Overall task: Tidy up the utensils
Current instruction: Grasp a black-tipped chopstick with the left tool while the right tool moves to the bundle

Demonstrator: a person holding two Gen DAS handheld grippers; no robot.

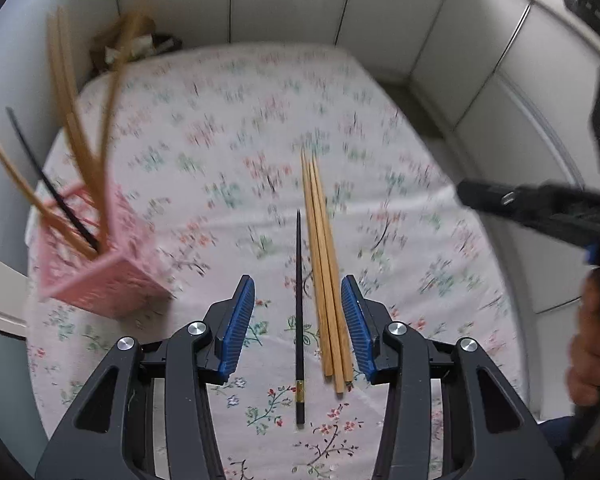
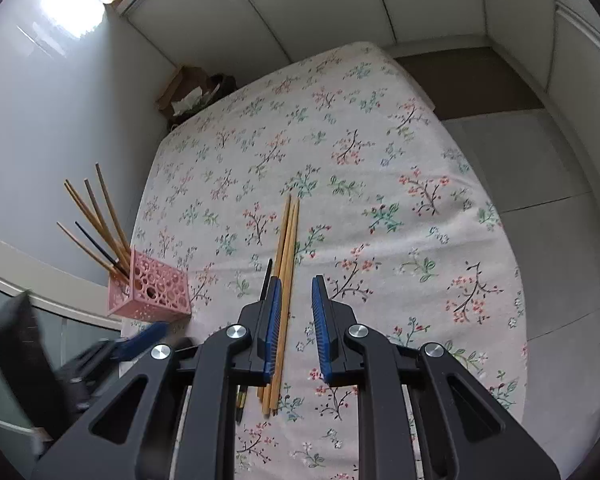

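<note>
Three wooden chopsticks [image 1: 324,264] and one black chopstick [image 1: 299,300] lie side by side on the floral tablecloth [image 1: 228,128]. My left gripper [image 1: 298,316] is open above them, its blue pads on either side. A pink perforated basket [image 1: 100,276] at the left holds several wooden chopsticks and a black one. In the right wrist view my right gripper [image 2: 294,328] is open and empty over the wooden chopsticks [image 2: 286,280]; the black chopstick [image 2: 266,280] lies just left of its left pad. The basket [image 2: 150,294] stands at the table's left edge.
A brown bag with paper [image 2: 188,94] sits beyond the far left corner of the table. White cabinet panels [image 1: 292,0] stand behind. The right gripper's body and a hand [image 1: 580,240] show at the right of the left view.
</note>
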